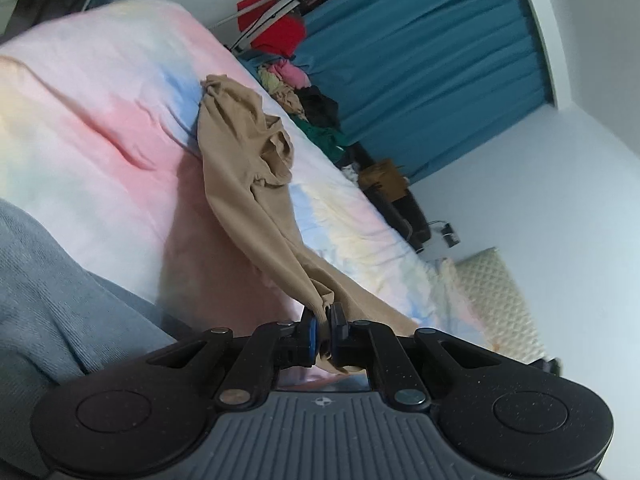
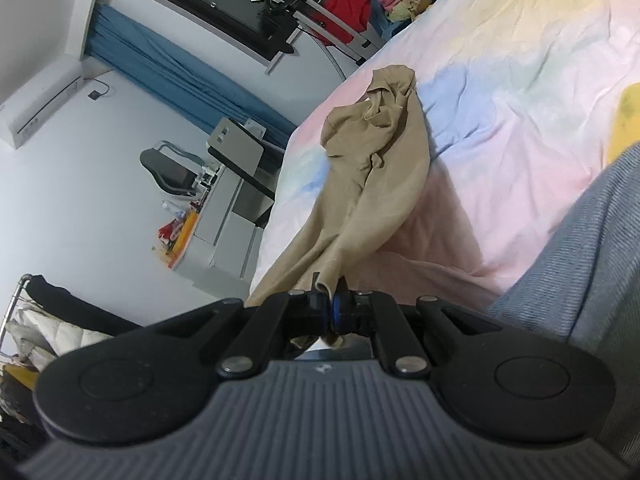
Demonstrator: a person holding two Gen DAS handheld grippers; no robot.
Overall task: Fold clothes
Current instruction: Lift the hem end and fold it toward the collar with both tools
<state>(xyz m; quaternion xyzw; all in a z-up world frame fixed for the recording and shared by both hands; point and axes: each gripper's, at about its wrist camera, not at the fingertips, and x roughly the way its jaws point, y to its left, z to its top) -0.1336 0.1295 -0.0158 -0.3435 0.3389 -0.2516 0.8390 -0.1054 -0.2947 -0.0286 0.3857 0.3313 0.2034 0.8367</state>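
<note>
A tan garment (image 1: 244, 148) lies stretched and bunched along the pastel bed sheet (image 1: 100, 120). My left gripper (image 1: 323, 320) is shut on one near edge of it, lifting the cloth off the bed. In the right wrist view the same tan garment (image 2: 376, 160) runs away from me over the sheet (image 2: 520, 80), its far end crumpled. My right gripper (image 2: 330, 300) is shut on another near edge of it. Both held ends hang taut from the jaws.
A grey-blue sleeve (image 1: 44, 300) fills the lower left and shows in the right wrist view (image 2: 580, 260). A pile of mixed clothes (image 1: 304, 96) sits at the bed's far end. Blue curtains (image 1: 432, 60), a desk (image 2: 240, 184) and a chair (image 2: 172, 168) stand beside the bed.
</note>
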